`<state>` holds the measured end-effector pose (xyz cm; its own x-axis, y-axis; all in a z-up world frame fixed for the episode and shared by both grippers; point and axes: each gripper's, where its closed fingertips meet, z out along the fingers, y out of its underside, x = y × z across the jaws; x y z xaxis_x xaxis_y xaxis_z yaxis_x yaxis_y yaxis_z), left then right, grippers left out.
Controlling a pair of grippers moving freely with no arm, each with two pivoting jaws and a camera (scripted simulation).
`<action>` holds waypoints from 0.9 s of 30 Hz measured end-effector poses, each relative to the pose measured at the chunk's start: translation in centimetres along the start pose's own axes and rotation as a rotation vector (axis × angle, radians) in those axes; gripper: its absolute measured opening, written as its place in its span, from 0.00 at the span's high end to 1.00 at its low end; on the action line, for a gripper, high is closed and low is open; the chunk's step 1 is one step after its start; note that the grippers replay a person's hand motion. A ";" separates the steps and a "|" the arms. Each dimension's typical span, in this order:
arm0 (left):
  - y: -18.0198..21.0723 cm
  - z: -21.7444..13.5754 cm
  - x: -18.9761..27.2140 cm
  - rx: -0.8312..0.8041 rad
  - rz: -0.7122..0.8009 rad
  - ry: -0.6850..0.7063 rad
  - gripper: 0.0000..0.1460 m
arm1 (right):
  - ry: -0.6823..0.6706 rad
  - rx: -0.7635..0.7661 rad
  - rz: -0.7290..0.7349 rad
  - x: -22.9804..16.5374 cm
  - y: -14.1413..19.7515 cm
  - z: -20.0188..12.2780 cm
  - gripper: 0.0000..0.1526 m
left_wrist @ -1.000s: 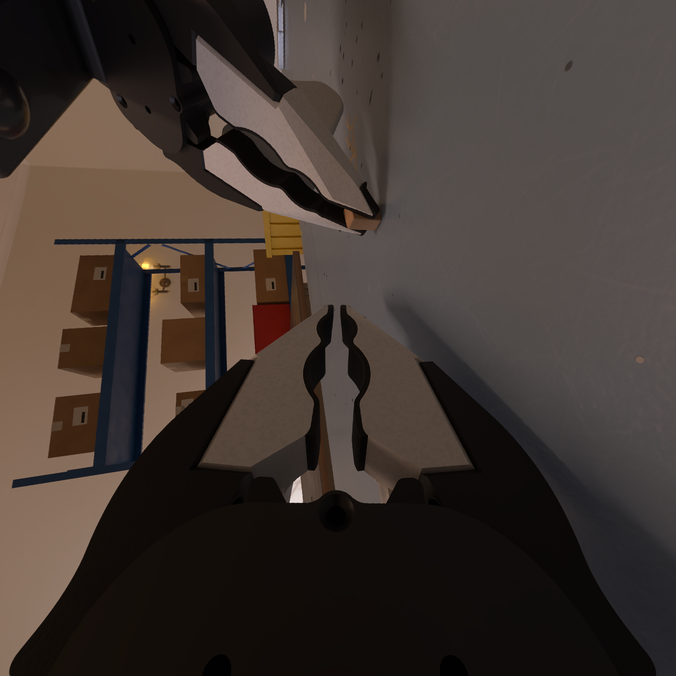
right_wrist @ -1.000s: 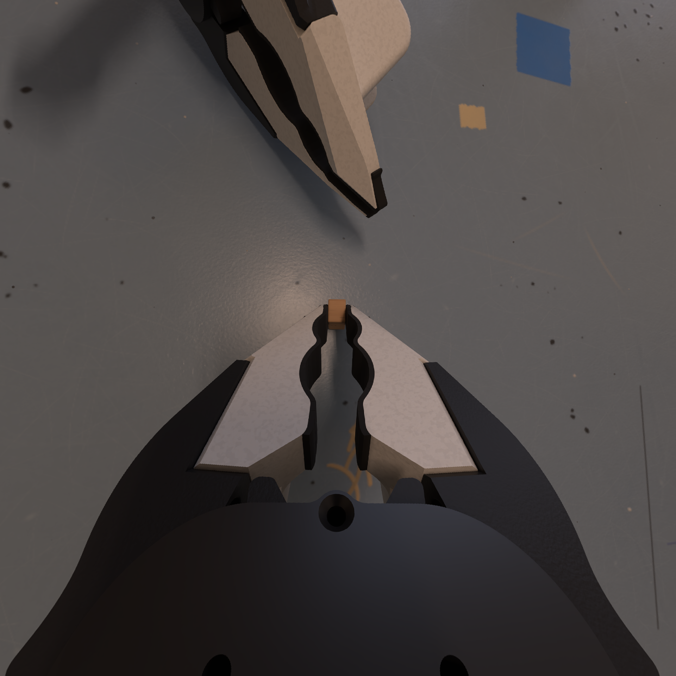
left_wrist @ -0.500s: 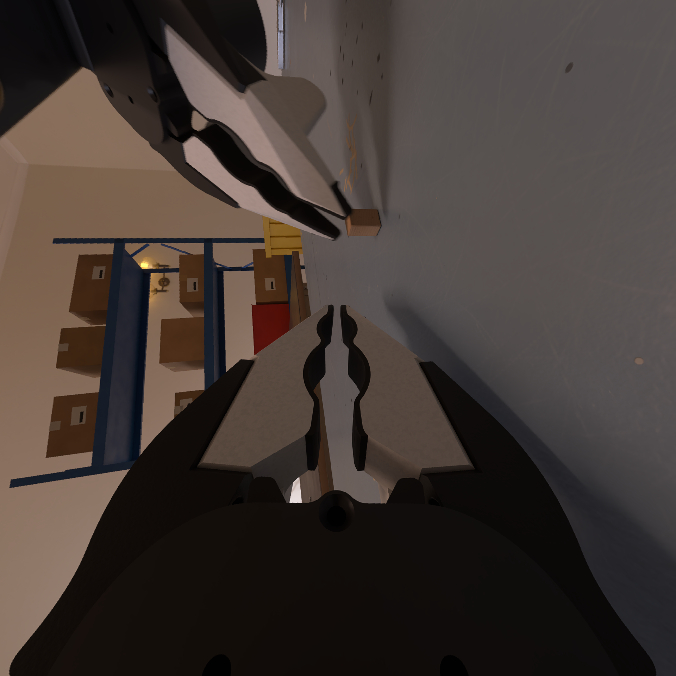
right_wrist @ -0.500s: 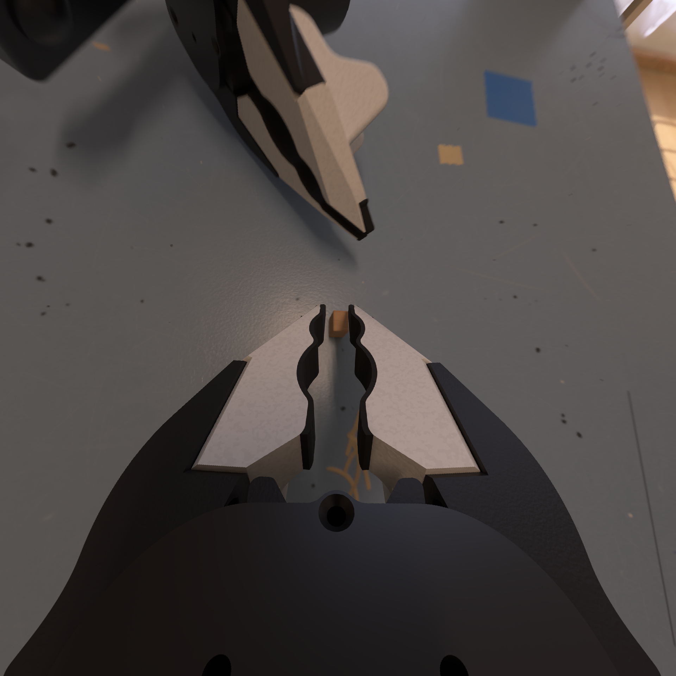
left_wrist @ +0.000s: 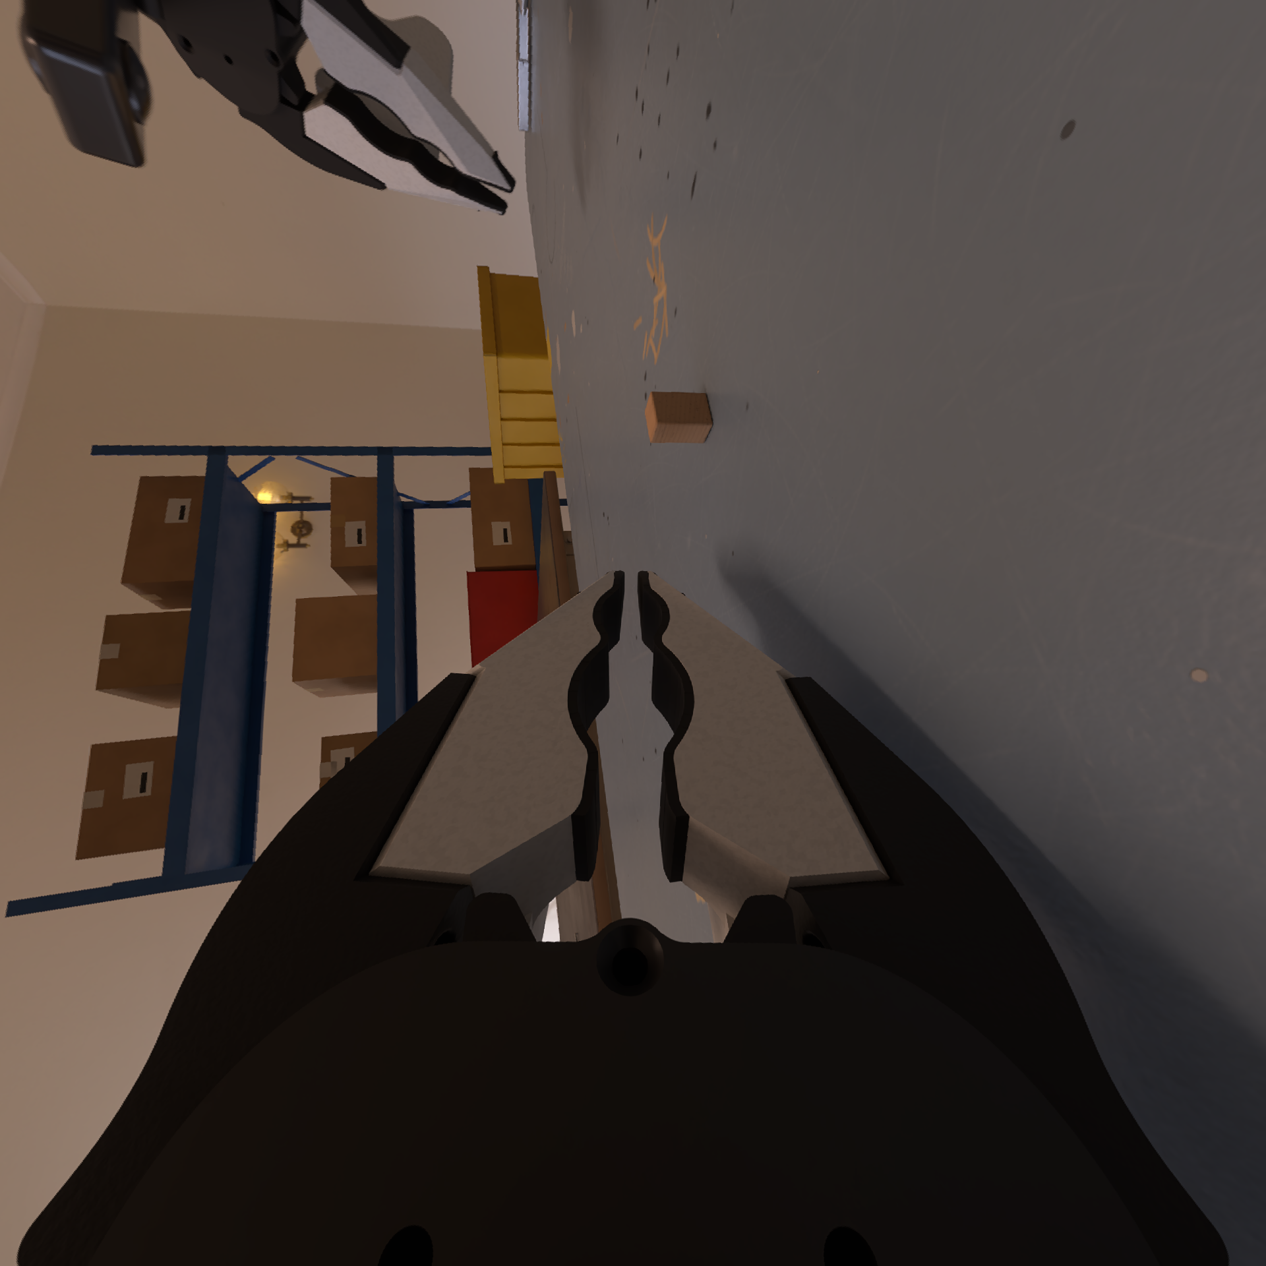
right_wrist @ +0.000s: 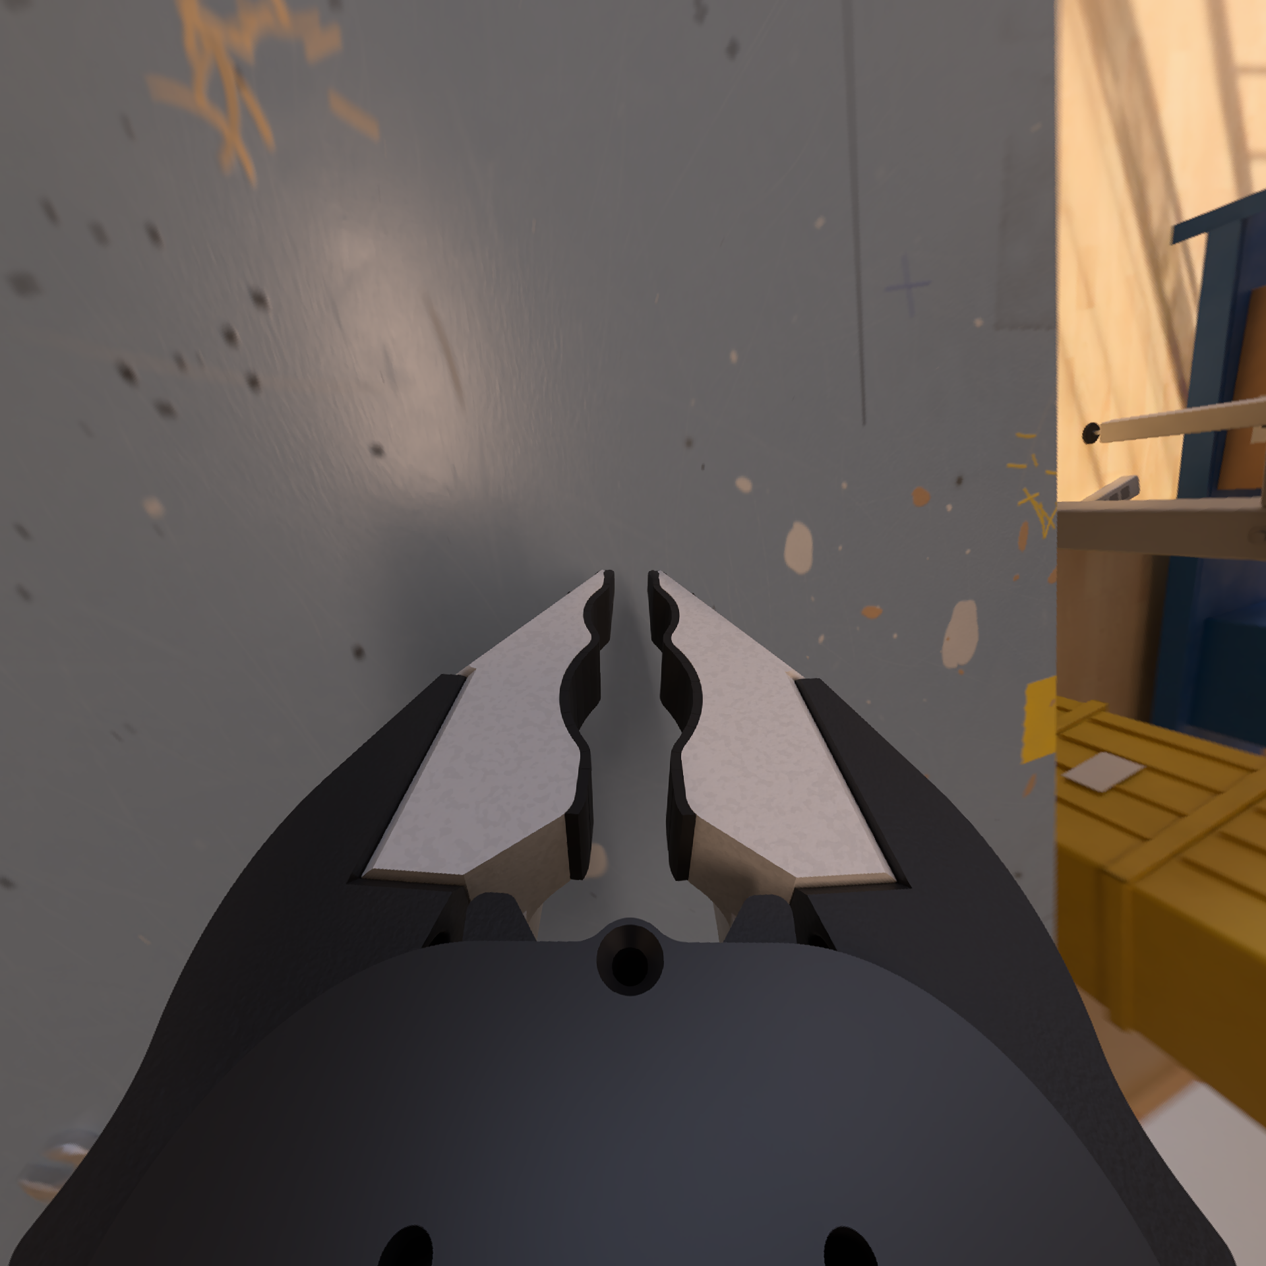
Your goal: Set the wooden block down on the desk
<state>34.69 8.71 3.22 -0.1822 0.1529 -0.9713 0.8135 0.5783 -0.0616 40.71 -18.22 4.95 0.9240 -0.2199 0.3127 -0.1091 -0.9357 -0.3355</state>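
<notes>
- Right up close in the left wrist view, the left tool (left_wrist: 630, 574) has its tips almost together, with only a thin slit between them, and nothing is in it.
- Its side lies near the grey worktop (left_wrist: 959, 479), which fills the right half of that view.
- Past the tips, the block (left_wrist: 678, 416) sits on the worktop by itself, and nothing touches it.
- Orange scribbles (left_wrist: 656, 294) mark the worktop just beyond the block.
- Farther off, at the top left of the same view, the right tool (left_wrist: 503, 195) hangs in the air, well apart from the block and holding nothing.
- Behind it all stand a yellow crate (left_wrist: 520, 377), a red box (left_wrist: 500, 616) and a blue rack (left_wrist: 219, 651) with brown boxes.
- Seen from its own camera, the right tool (right_wrist: 630, 574) has a small gap between its tips, with nothing in it.
- Only the spotted worktop (right_wrist: 479, 342) lies under it there, and the block does not show in that view.
</notes>
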 end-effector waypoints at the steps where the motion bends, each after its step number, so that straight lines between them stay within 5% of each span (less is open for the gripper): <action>1: 0.0 0.0 0.0 0.000 0.000 0.000 0.98 | -0.009 -0.035 -0.049 0.1 0.7 0.3 0.94; 11: 0.1 0.0 0.0 -0.003 -0.006 0.002 0.98 | -0.179 -0.110 -0.374 -0.2 0.9 2.5 0.92; 27: 0.2 0.1 0.0 -0.003 -0.020 0.009 0.98 | -0.317 -0.204 -0.486 -0.1 1.1 3.4 0.94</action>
<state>34.88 8.72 3.14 -0.2037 0.1486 -0.9677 0.8077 0.5841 -0.0804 41.75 -18.34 1.55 0.9461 0.3089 0.0974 0.3134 -0.9490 -0.0342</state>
